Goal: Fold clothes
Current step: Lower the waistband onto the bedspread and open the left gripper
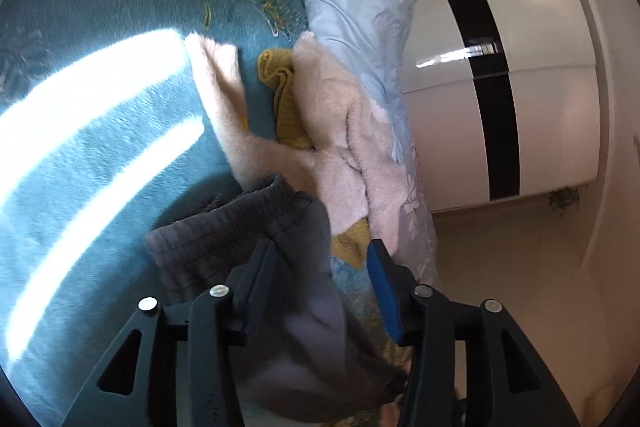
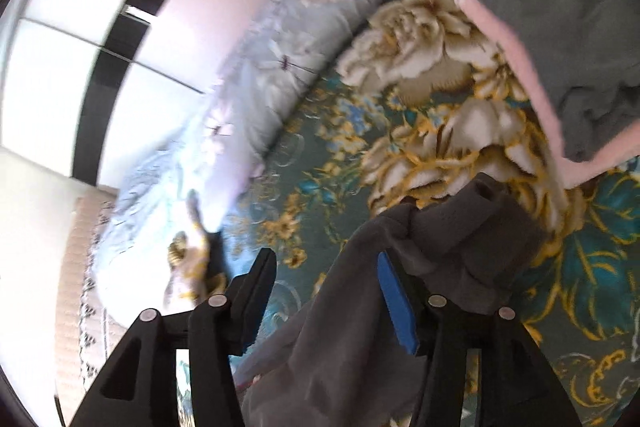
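Note:
A dark grey ribbed garment (image 1: 240,239) lies crumpled on the teal floral blanket (image 1: 100,155). It runs between the fingers of my left gripper (image 1: 320,259), which is open: the blue pad (image 1: 384,291) stands clear of the cloth. In the right wrist view the same grey garment (image 2: 440,247) drapes past my right gripper (image 2: 326,263), also open, with blanket (image 2: 320,155) showing in the gap between its fingers. Beyond the left gripper lie a fluffy pale pink garment (image 1: 340,147) and a mustard-yellow one (image 1: 284,95).
A light blue quilt with daisies (image 1: 352,7) (image 2: 280,47) is bunched along the bed's edge. A folded grey and pink stack (image 2: 560,47) sits at the far right. A white wardrobe with a black stripe (image 1: 500,67) stands past the bed, above beige floor (image 1: 500,267).

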The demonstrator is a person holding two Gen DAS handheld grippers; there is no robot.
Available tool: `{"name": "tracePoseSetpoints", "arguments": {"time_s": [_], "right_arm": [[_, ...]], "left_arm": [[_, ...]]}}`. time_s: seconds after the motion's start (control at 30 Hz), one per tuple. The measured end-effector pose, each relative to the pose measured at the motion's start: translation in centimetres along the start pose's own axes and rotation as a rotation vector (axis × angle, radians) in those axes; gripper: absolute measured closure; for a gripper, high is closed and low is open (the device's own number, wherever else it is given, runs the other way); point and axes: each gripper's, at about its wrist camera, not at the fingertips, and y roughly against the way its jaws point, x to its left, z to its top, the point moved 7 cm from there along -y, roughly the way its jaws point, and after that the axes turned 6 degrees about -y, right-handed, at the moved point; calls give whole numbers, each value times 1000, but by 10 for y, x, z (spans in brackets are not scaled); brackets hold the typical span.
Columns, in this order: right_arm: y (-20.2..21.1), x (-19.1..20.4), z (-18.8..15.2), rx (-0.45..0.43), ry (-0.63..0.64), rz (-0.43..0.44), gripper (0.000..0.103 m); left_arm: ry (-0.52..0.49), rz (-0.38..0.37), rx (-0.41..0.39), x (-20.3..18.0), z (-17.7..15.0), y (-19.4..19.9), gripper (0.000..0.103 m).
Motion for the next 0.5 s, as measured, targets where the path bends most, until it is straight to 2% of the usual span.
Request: {"name": "tracePoseSetpoints", "arguments": {"time_s": [0.07, 0.13, 0.23, 0.4, 0.5], "right_arm": [[21, -6, -12, -11, 17, 52, 43], [37, -17, -24, -19, 29, 89, 42], [52, -53, -41, -20, 25, 61, 40], [51, -106, -51, -6, -53, 45, 40], [37, -120, -47, -10, -97, 50, 40]], "left_arm": [[-27, 37, -4, 15, -12, 6, 45], [-3, 85, 22, 39, -27, 3, 45], [69, 113, 67, 66, -43, -11, 45], [74, 129, 79, 71, -48, -25, 45], [54, 155, 82, 68, -49, -35, 45]]}}
